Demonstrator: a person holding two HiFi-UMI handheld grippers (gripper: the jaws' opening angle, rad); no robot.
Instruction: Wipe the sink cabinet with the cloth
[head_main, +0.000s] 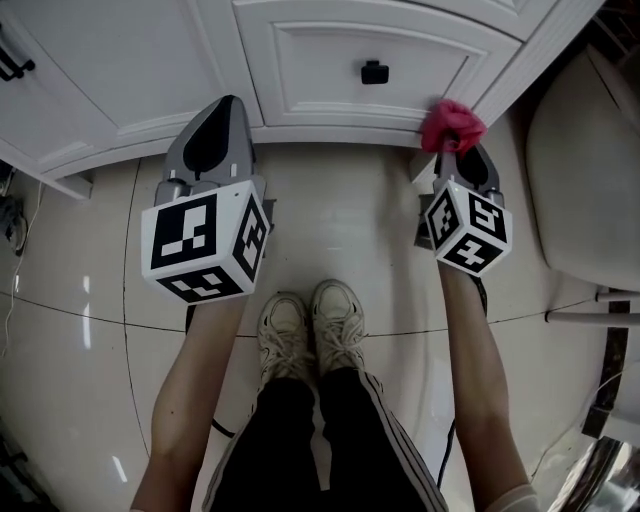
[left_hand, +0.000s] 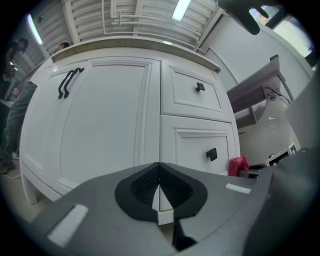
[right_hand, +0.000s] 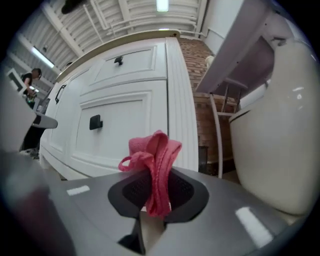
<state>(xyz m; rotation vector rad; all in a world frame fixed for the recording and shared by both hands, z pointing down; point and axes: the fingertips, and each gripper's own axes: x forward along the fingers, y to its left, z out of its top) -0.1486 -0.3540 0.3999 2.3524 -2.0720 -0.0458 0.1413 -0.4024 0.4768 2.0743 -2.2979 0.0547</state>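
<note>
A white sink cabinet (head_main: 330, 70) with black knobs fills the top of the head view. My right gripper (head_main: 462, 160) is shut on a bunched pink cloth (head_main: 451, 124), held at the lower right corner of the bottom drawer front. The cloth (right_hand: 155, 162) sticks up between the jaws in the right gripper view, just short of the cabinet (right_hand: 125, 120). My left gripper (head_main: 218, 140) is shut with nothing in it, low in front of the cabinet door (left_hand: 100, 115). The cloth (left_hand: 238, 165) shows small at the right of the left gripper view.
A white toilet (head_main: 580, 190) stands right of the cabinet, close to my right gripper, with a brick wall (right_hand: 205, 100) behind. The person's legs and white shoes (head_main: 310, 330) stand on the tiled floor (head_main: 80, 340). A metal rack (left_hand: 260, 92) stands right of the cabinet.
</note>
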